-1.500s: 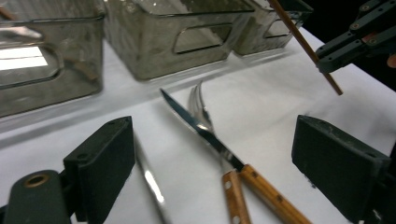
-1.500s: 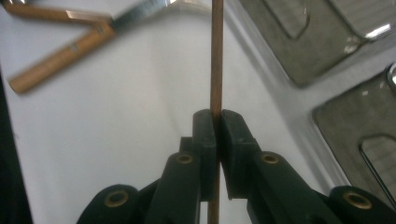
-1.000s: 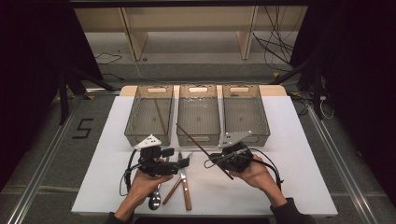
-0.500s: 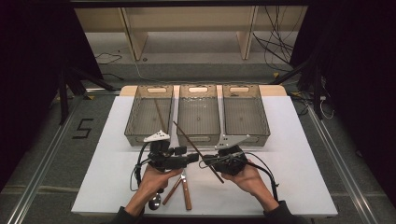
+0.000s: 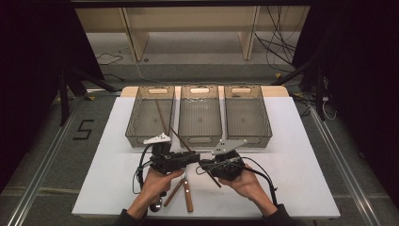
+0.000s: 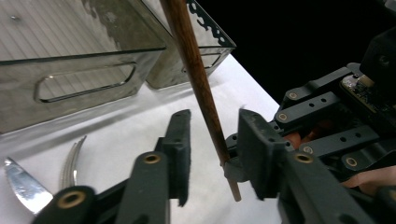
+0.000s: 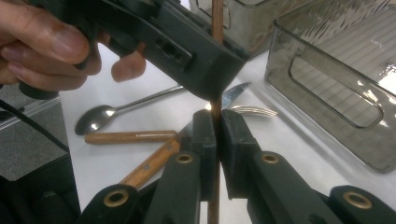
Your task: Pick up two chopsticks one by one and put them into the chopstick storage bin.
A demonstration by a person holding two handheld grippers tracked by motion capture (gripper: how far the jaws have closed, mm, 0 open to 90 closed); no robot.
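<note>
Your right tool [image 7: 217, 135] is clamped on a thin brown wooden stick [image 6: 198, 79], probably a chopstick, gripping it near its lower end so the stick rises at a slant above the counter [image 5: 301, 141] toward the left bin [image 5: 151, 113]. Your left tool [image 6: 210, 154] has just been closing around the same stick; in the left gripper view the stick stands between the pads, but a gap remains on both sides, so it is narrowed and not yet gripping. The step in hand appears to be a handover from right to left. Finish closing the left tool squarely across the stick, above the right tool's grip, and keep the right tool clamped until the left pads press firmly. A thin round stick can roll or pivot between flat pads, so centre it on the pads before you let go. Release the right tool slowly and watch for tilt. Three clear grey plastic bins stand side by side at the far side of the counter: the left bin, the middle bin [image 5: 199, 115] and the right bin [image 5: 247, 115]. All three look empty. On the counter near your hands lie a spoon [image 7: 100, 116], a fork [image 7: 252, 110] and a wooden-handled knife [image 7: 154, 163], not yet in any bin.
</note>
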